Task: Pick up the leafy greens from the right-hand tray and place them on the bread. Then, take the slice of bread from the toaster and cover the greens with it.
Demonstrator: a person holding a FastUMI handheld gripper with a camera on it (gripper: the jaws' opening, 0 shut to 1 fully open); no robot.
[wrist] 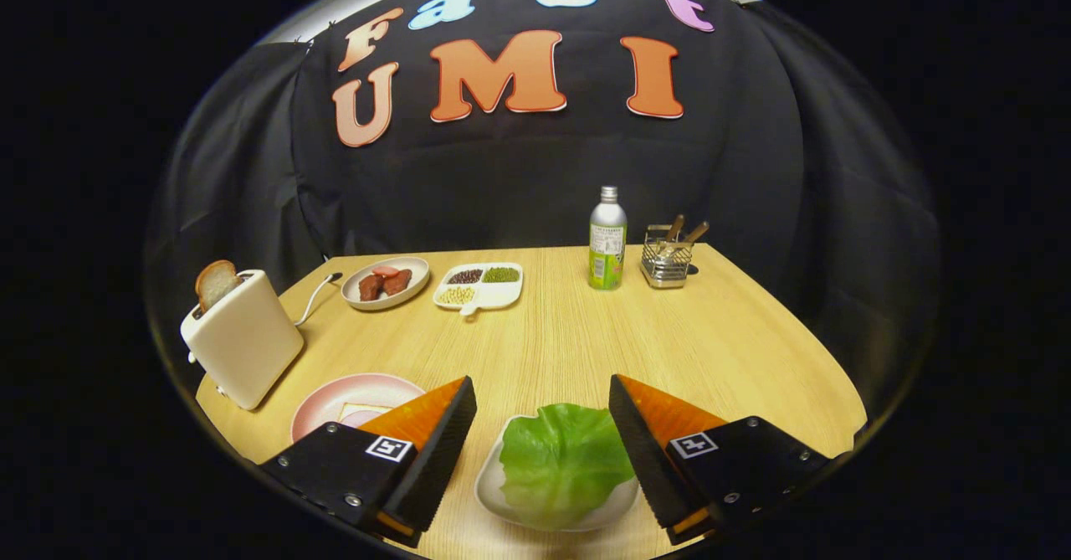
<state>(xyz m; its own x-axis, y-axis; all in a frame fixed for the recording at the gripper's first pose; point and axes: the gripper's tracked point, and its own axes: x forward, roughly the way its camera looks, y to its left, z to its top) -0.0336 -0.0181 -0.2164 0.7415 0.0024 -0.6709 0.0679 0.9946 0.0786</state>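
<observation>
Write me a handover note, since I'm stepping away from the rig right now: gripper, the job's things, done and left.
Gripper: open, fingers either side of the leafy greens, not pressing them.
Greens lie in the white tray between the fingers.
Bread on the pink plate, beside the toaster; a bread slice stands in the toaster.
Done: nothing yet.
Left: grasp greens, lay on bread, cover with toaster slice.

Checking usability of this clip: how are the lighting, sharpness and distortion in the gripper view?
Gripper view: even light on the table, soft shadows only; strong fisheye bending curves the table's edges; the lettuce leaf between the open gripper fingers looks sharp, with mild sheen; the toaster and bottle read clearly; small items in the divided tray are too tiny to identify.
</observation>
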